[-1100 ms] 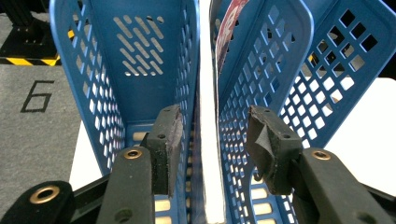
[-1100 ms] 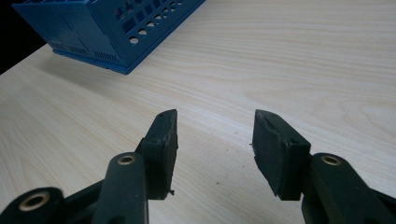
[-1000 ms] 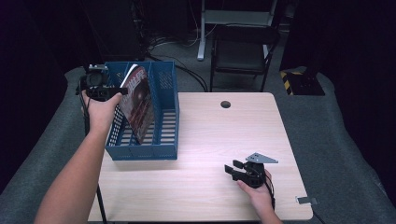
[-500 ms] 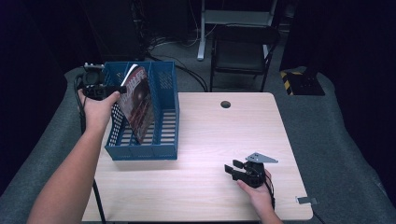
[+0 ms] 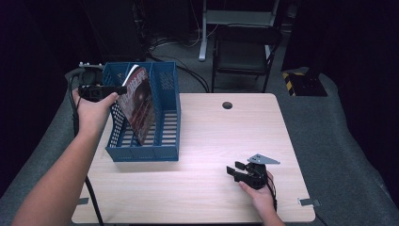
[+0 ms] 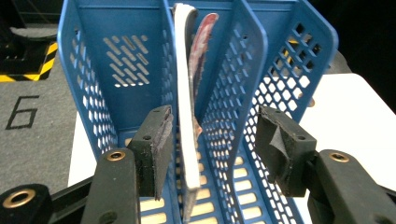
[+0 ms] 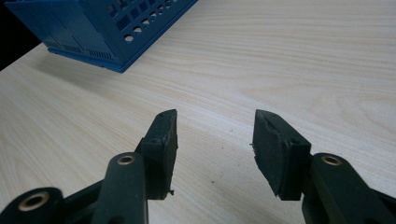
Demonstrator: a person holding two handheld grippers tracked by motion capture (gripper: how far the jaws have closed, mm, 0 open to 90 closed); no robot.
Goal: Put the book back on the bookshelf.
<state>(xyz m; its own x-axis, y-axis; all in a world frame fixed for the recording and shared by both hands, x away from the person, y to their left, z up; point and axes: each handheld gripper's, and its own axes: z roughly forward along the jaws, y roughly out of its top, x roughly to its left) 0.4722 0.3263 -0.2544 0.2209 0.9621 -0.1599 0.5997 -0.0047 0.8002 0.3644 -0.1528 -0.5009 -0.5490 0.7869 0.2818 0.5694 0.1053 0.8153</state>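
magazine (image 5: pixel 139 104): stands tilted in blue file rack (image 5: pixel 165 153), far left of worktop (image 5: pixel 211 141); thin, floppy, glossy; grip top edge
left gripper (image 6: pixel 212 140): jaws just opened, spread astride it, no contact
right gripper (image 7: pixel 215 140): jaws spread, empty

Left gripper (image 5: pixel 110 89) raised, its jaws just opened apart; right gripper (image 5: pixel 234 171) low, jaws parted.

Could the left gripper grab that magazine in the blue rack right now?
Probably yes. The left gripper has open jaws on either side of the magazine, pads clear of it. But a divider of the blue rack also stands between them.
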